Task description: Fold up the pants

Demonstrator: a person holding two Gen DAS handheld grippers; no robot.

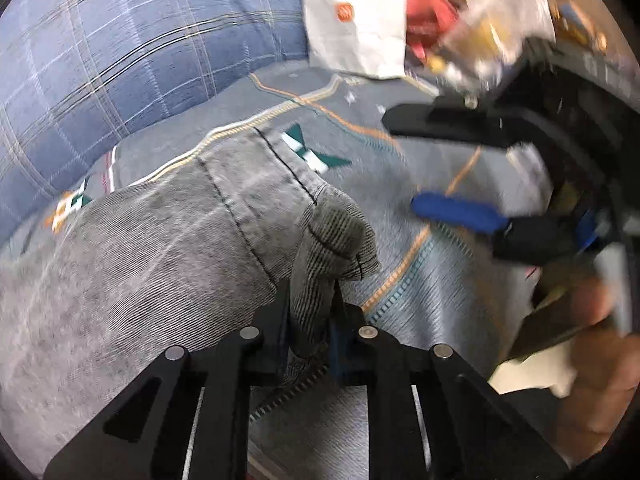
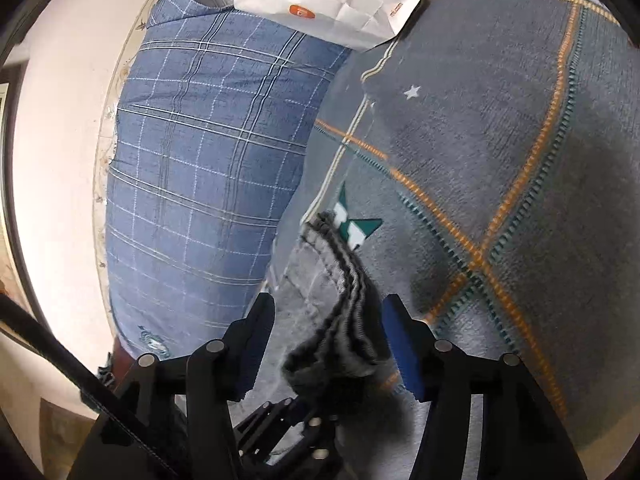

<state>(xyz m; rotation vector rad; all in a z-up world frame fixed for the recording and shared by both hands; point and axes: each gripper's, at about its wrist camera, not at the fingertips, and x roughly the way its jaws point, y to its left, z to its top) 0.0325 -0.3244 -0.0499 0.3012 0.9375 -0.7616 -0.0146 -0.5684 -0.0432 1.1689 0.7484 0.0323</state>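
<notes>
The grey pants [image 1: 152, 248] lie on a grey patterned blanket [image 1: 400, 208], filling the left wrist view from 7 to 10 o'clock. The left gripper [image 1: 312, 300] has its fingers clamped on a bunched corner of the pants at 6 o'clock. At 3 o'clock in that view the right gripper [image 1: 408, 160] shows its fingers apart. In its own view, folded pant edges sit between them, the pads not pressing. A blue plaid pillow [image 2: 192, 184] lies at 9 o'clock and a white paper bag [image 2: 320, 4] at 12.

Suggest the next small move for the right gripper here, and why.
Probably close the right gripper: its jaws stand open around the bunched edge of the grey denim pants, while the left gripper already pinches a corner.
</notes>
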